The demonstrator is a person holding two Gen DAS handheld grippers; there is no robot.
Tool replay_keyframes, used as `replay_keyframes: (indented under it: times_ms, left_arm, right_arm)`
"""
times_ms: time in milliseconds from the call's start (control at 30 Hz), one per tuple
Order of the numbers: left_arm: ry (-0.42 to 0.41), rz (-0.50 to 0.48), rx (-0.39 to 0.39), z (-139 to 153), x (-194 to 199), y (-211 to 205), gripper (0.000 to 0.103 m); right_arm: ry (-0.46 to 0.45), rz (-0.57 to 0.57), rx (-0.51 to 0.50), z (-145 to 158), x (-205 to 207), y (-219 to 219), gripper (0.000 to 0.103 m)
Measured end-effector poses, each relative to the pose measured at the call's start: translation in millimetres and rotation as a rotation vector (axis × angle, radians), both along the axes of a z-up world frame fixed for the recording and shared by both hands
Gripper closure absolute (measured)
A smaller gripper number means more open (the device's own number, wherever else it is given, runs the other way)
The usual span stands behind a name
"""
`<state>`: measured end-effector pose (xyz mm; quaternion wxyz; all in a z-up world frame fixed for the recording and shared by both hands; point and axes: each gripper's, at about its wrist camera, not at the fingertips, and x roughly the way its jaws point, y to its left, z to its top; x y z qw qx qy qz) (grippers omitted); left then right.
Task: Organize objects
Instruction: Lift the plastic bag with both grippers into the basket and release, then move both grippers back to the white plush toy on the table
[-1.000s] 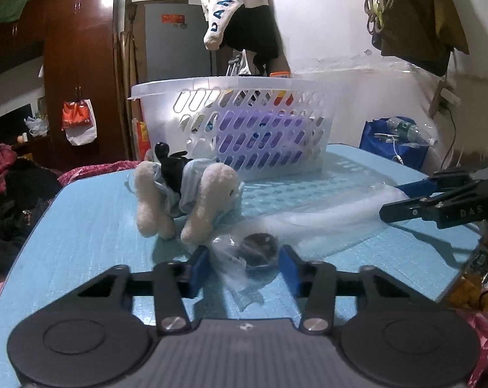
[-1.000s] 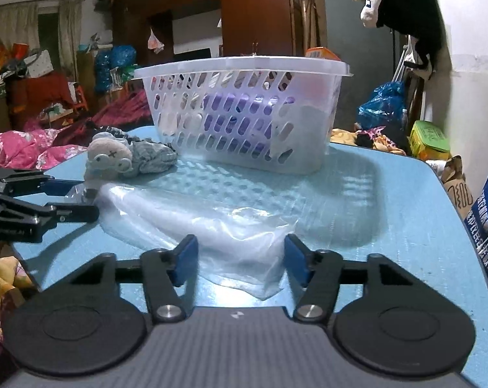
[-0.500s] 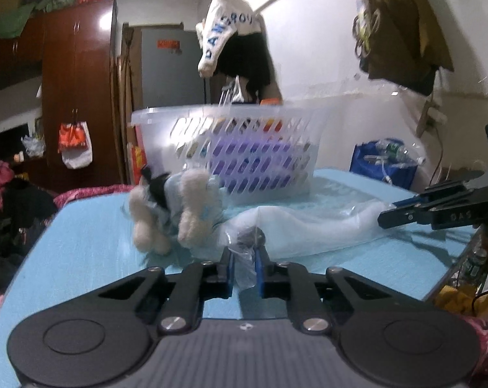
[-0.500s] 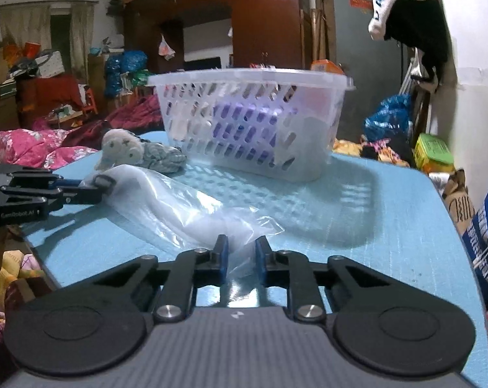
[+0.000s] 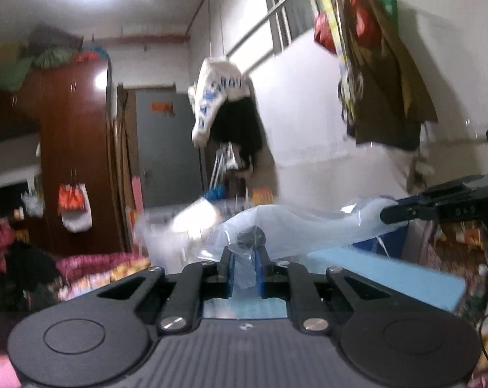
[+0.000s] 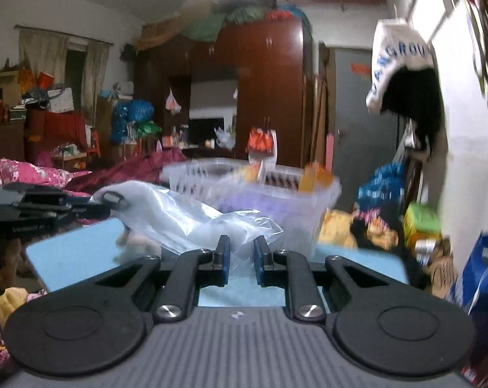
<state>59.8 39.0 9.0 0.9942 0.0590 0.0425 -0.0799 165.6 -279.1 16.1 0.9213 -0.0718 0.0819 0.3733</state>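
A clear plastic bag [image 5: 295,226] hangs stretched between my two grippers, lifted above the blue table [image 5: 383,274]. My left gripper [image 5: 244,271] is shut on one end of the bag, near a dark round piece in it. My right gripper [image 6: 241,258] is shut on the other end of the bag [image 6: 192,220]. Each gripper shows in the other's view, the right one [image 5: 405,213] at the right edge and the left one [image 6: 92,208] at the left. The white slotted basket [image 6: 276,197] stands behind the bag, blurred. The plush toy is a faint blur [image 6: 131,242] under the bag.
A dark wooden wardrobe [image 6: 266,97] and a grey door [image 5: 169,148] stand behind the table. Clothes hang on the wall [image 5: 383,80] at the right. Bags and boxes [image 6: 418,226] lie on the floor by the wall. Pink bedding [image 6: 34,174] lies at the left.
Both grippers have risen with the bag, lifting it off the table, and both views have tilted upward. The basket and toy have dropped low and blurred.
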Motion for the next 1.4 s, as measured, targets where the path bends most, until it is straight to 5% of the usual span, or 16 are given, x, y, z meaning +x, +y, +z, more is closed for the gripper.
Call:
replay_keyframes:
  times_ms: [367,800,867,900,1000,1067,1133,1267,1400]
  left_arm:
    - [-0.042,0.031,0.007,64,67,13,0.087]
    - [0.151,0.111,0.034,30,166,33,0.086]
    - [0.19,0.116,0.036,22,175,36,0.08]
    - [0.199,0.137,0.048,19,177,36,0.078]
    - [0.135,0.212,0.075,20,168,38,0.052]
    - [0.082,0.197,0.02,26,150,45,0.033]
    - [0.056,0.163,-0.01,32,130,47,0.027]
    - [-0.018,0.164,0.006,27,72,44,0.02]
    - [-0.012,0.212,0.005,5,29,43,0.02]
  right_arm:
    - [-0.045,-0.023,0.048,55,69,30,0.086]
    - [0.098,-0.088,-0.03,18,153,72,0.086]
    - [0.123,-0.099,-0.048,11,160,76,0.085]
    - [0.132,-0.112,-0.062,8,162,77,0.079]
    - [0.107,-0.188,-0.071,6,158,74,0.044]
    - [0.119,-0.186,-0.033,7,155,66,0.024]
    - [0.103,-0.185,0.005,10,145,57,0.01]
    - [0.066,-0.178,0.099,10,109,39,0.0]
    - [0.169,-0.169,0.172,-11,74,39,0.0]
